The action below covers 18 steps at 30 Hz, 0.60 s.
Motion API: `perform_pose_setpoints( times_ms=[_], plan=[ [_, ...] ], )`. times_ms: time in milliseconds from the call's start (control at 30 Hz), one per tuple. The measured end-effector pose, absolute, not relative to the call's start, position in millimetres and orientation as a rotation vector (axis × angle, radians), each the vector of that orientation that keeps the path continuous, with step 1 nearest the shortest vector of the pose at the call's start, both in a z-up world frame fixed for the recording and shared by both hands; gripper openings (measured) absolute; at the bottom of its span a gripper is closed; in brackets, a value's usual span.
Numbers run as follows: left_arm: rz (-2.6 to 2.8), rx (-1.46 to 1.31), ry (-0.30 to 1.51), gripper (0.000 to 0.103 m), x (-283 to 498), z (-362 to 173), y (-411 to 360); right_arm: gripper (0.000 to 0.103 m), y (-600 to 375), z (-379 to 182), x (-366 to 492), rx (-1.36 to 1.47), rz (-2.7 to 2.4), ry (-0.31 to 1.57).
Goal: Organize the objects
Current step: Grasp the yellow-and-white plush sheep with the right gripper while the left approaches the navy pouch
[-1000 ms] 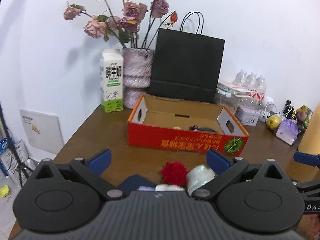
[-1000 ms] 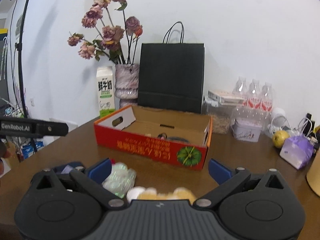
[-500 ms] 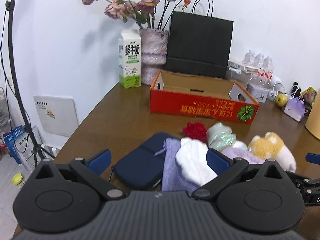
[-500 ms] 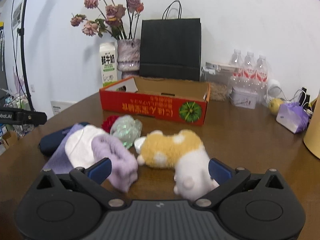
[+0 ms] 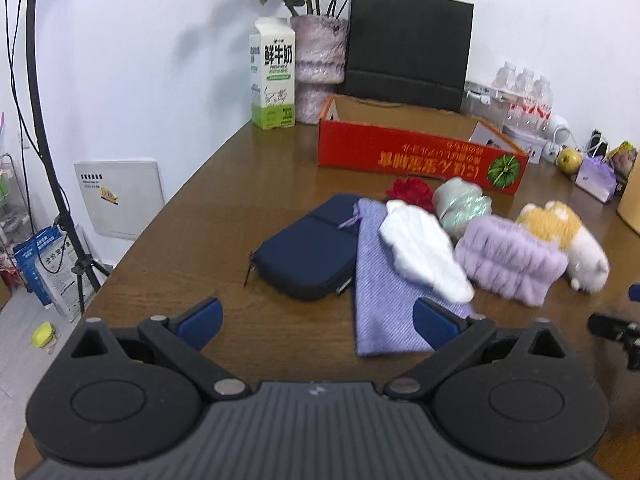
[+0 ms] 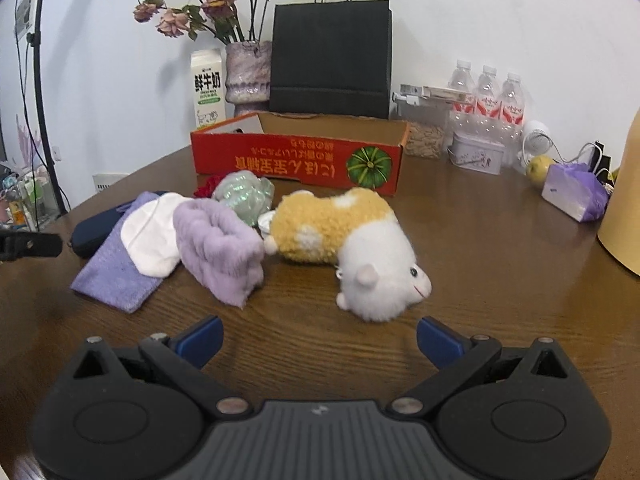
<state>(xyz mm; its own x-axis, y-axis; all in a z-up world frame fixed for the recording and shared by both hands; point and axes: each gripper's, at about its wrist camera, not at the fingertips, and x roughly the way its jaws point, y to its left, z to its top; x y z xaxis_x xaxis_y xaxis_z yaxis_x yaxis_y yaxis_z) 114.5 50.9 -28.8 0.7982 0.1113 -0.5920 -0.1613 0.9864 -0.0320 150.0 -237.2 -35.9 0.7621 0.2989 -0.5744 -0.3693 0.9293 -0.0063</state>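
A pile of soft things lies on the brown table (image 5: 224, 216) in front of an open red cardboard box (image 5: 420, 156): a navy zip case (image 5: 308, 248), a lilac pouch (image 5: 384, 292), a white cloth (image 5: 424, 252), a fluffy purple band (image 5: 508, 260), a pale green bundle (image 5: 460, 200), a red flower (image 5: 412, 190) and a yellow-and-white plush hamster (image 6: 352, 240). My left gripper (image 5: 316, 318) is open and empty, just short of the case and pouch. My right gripper (image 6: 320, 340) is open and empty, close before the plush hamster.
Behind the box (image 6: 296, 156) stand a milk carton (image 5: 272, 76), a vase of dried roses (image 5: 320, 64) and a black paper bag (image 5: 408, 40). Water bottles (image 6: 486, 96), a tin (image 6: 476, 156), an apple (image 6: 538, 170) and a purple packet (image 6: 576, 192) crowd the back right. A light stand (image 5: 44, 140) rises left of the table.
Both grippers have drawn back from the box toward the near table edge and tilted down, bringing the whole pile into view. Nothing was picked up; both stay open.
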Motion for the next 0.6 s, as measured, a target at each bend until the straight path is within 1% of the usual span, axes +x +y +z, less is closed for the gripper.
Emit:
perform_pose_setpoints(
  times_ms=[367, 600],
  plan=[
    [0.178, -0.025, 0.655, 0.103, 128.0, -41.5, 64.0, 0.103, -246.6, -42.2, 157.6, -0.145, 0.326, 0.628],
    [0.179, 0.025, 0.667, 0.103, 148.3, -44.3, 69.1, 0.103, -245.9, -41.7, 187.2, -0.189, 0.308, 0.647]
  ],
)
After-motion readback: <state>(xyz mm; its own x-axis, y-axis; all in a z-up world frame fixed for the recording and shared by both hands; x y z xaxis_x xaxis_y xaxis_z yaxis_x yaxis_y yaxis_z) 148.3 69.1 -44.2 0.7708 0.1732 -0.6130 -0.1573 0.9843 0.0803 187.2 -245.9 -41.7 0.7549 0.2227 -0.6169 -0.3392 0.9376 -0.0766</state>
